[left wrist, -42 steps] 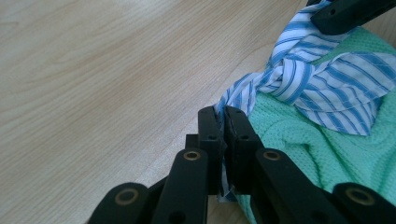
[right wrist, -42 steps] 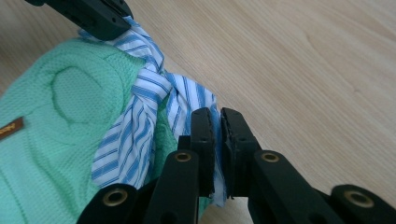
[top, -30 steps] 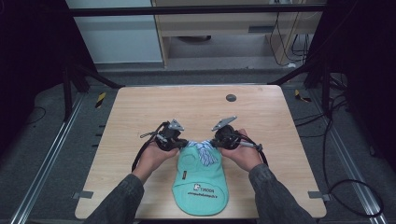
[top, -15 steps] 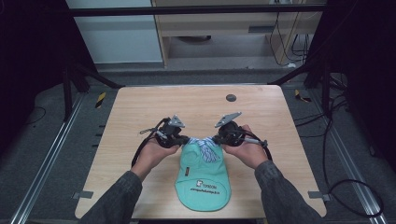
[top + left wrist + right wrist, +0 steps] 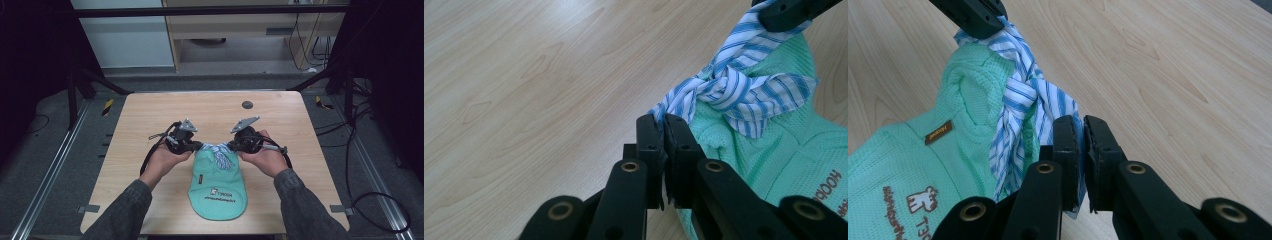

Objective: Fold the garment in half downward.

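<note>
Striped cloth (image 5: 219,152), blue and white, lay knotted across the far end of a mint green knitted garment (image 5: 218,187) near the middle of the wooden table (image 5: 150,112), and you held one tail of it in each gripper.

On the left, your left hand (image 5: 162,160) rested low on the table and the left gripper (image 5: 663,127) pointed inward toward the knot. Its jaws were closed on the left tail of the striped cloth, pinching just the tip, as the left gripper view showed.

Between the two grippers sat the knot (image 5: 719,80), a loose twist with frayed-looking ends spreading over the green knit. Both fabrics looked light, soft and limp, so I judged they would drape, stretch and bunch rather than hold a shape, and a thin tail could slip from a shallow pinch. The tails beside the knot seemed the best places to hold.

On the right, your right hand (image 5: 265,155) mirrored the left, wrist low and turned inward. The right gripper (image 5: 1080,125) was clamped on the right tail, with cloth visible between its jaws. A small dark round mark (image 5: 247,104) sat well apart on the far side of the table.
</note>
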`<state>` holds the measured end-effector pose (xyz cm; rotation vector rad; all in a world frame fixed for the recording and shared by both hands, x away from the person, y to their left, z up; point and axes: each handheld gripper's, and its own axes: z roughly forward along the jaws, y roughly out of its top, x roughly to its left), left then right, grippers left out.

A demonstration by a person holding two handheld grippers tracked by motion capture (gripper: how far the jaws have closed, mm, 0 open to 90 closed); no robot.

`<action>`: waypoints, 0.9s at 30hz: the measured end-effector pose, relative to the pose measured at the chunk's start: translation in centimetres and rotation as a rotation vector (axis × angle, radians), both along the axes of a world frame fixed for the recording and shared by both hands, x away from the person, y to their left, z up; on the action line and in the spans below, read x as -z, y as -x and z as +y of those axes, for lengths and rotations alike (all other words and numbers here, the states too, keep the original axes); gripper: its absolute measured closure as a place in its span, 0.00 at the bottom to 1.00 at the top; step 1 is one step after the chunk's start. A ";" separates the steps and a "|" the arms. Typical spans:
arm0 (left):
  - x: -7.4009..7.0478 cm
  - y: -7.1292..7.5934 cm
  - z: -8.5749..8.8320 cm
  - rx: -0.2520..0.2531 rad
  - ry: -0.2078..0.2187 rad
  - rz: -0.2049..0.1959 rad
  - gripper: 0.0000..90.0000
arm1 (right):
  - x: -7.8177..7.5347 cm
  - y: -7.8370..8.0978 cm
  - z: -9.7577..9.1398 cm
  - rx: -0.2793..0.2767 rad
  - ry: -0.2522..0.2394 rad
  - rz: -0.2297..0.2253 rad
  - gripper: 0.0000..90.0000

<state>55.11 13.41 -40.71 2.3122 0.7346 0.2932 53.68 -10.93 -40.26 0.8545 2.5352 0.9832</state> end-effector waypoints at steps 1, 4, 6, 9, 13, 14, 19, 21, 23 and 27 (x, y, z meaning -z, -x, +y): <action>0.0 0.0 0.0 0.000 0.000 0.000 0.96 | 0.0 0.0 0.0 0.000 0.000 0.000 0.94; -0.4 0.0 -0.1 0.005 -0.006 -0.007 0.96 | -0.3 0.0 -0.1 -0.006 0.006 -0.006 0.94; -0.7 0.0 -0.2 0.006 -0.007 -0.011 0.96 | -0.6 0.0 -0.2 -0.007 0.009 -0.007 0.94; -1.0 -0.1 -0.4 0.013 -0.019 -0.022 0.96 | -0.9 -0.1 -0.3 -0.009 0.011 -0.015 0.94; -1.5 -0.5 -0.5 0.014 -0.021 -0.032 0.96 | -1.4 -0.4 -0.3 -0.008 0.020 -0.022 0.94; -1.6 -0.6 -0.5 0.013 -0.018 -0.034 0.96 | -1.5 -0.5 -0.4 -0.010 0.016 -0.022 0.94; -1.9 -1.1 -0.5 0.012 -0.019 -0.033 0.96 | -1.9 -1.0 -0.4 -0.006 0.017 -0.027 0.94; -2.0 -1.2 -0.5 0.011 -0.014 -0.037 0.96 | -1.9 -1.1 -0.4 -0.007 0.020 -0.028 0.94; -2.3 -1.4 -0.5 0.008 -0.010 -0.043 0.96 | -2.1 -1.3 -0.4 -0.007 0.025 -0.035 0.94; -2.8 -1.8 -0.7 0.006 -0.015 -0.054 0.96 | -2.5 -1.5 -0.4 -0.008 0.027 -0.045 0.94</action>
